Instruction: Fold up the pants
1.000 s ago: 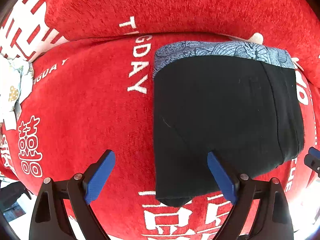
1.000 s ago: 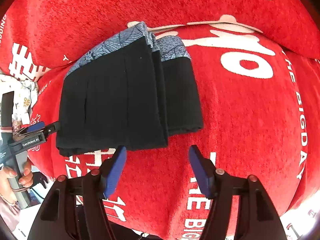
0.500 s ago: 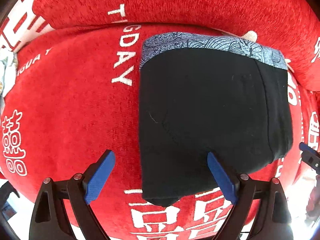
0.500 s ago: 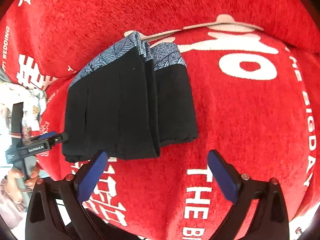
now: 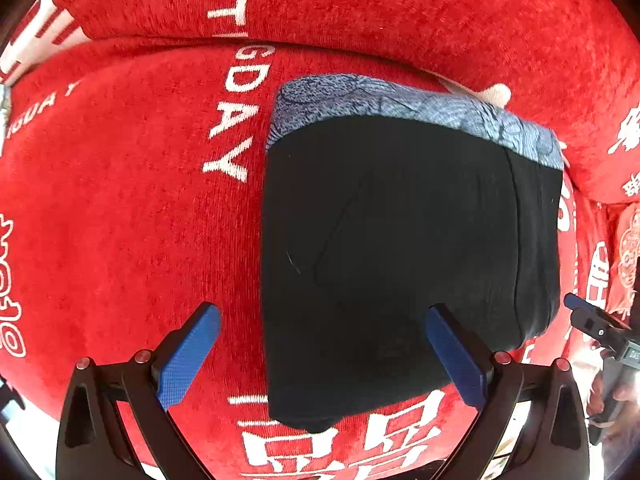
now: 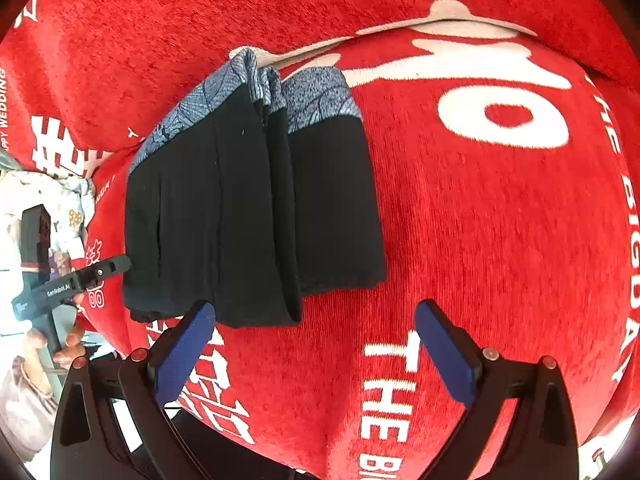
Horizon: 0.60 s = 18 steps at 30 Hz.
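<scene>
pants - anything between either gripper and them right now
Nothing visible. The folded pants lie bare on the red cover. The left gripper is open at their near edge; the right gripper is open, with only cover between.

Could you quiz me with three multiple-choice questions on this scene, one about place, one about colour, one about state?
1. Where do the pants lie?
A. on the red cover
B. in a basket
C. on a hanger

2. What colour is the pants' patterned band?
A. yellow
B. blue-grey
C. green

3. How do the left gripper and right gripper stand?
A. both open, holding nothing
B. both clamped on cloth
C. one clamped on cloth

Answers: 1 A, black fabric rests flat on red cloth; 2 B, the far edge shows it; 3 A, wide gaps separate the blue fingers.
</scene>
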Tool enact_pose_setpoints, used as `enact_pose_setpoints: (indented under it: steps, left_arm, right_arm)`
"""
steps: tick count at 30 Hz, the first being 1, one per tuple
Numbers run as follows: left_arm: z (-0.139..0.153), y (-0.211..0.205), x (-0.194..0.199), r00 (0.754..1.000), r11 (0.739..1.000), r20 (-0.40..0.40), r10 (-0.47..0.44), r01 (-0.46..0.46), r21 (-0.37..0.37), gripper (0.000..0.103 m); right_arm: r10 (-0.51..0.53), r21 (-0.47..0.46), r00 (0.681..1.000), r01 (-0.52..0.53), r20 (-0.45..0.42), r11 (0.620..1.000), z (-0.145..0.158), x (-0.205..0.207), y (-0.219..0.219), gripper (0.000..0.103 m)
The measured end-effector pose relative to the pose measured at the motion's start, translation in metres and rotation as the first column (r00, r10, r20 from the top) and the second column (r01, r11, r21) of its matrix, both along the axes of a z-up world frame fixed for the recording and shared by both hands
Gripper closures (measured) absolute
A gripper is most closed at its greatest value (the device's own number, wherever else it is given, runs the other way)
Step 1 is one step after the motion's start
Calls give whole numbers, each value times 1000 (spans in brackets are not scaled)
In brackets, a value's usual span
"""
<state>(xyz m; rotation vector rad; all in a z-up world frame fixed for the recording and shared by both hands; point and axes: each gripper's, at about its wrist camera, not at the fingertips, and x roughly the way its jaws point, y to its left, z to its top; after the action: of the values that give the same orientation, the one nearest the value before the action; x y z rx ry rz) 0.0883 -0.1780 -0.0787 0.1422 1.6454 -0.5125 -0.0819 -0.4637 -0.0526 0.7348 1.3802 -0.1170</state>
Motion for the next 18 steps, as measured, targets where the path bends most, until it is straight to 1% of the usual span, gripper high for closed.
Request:
enact_pose_setpoints:
  steps: [3,7,10,14,16,18]
  left_arm:
    - [-6,0,11,1000,1000,-23,1,-1,-30,0]
    - [-16,-4,22,998,996,-54,-24,20,-82,0]
    - [-28,-7,40,994,988,-104,-28,12,-153,0]
    - [-50,-10,52,985,977,-169,-40,3,-214,0]
    - [-57,-12,53,983,974,-177,-44,3,-224,0]
    - [-58,-17,54,986,971,-156,-56,17,-239,0]
  right_arm:
    - [-4,22,1000,4,0,1000,-6,7,-9,2]
    - [-3,56,1000,3,7,998,-16,17,-19,2]
    - [5,82,999,-8,37,997,-19,27,-28,2]
    - [34,124,997,-43,68,991,-26,42,-38,2]
    - [64,163,995,-76,79,984,-34,49,-40,2]
    - [100,204,990,-119,99,972,-41,57,-39,5]
